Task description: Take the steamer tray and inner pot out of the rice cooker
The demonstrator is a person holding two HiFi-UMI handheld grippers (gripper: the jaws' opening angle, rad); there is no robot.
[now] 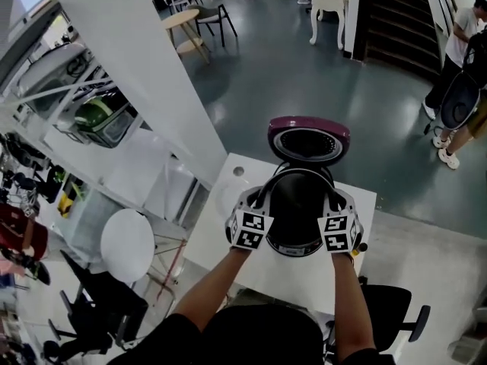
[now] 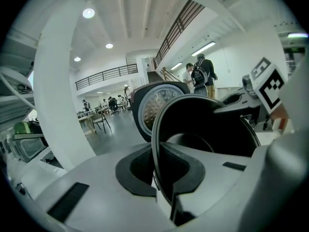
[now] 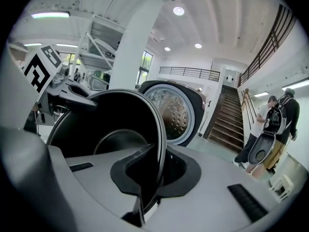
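- Head view: the black inner pot [image 1: 298,211] hangs between the two grippers, over the white table [image 1: 228,253] and just in front of the rice cooker's open lid [image 1: 308,139]. The left gripper [image 1: 265,201] is at the pot's left rim and the right gripper [image 1: 332,202] at its right rim.
- Left gripper view: the jaws are clenched on the thin rim of the inner pot [image 2: 207,124], one pad inside and one outside.
- Right gripper view: these jaws pinch the opposite rim of the inner pot [image 3: 106,124] the same way. The perforated lid stands behind it.

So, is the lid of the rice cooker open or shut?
Open: the rice cooker lid stands tilted back behind the black inner pot, and both gripper views show its perforated inner face.
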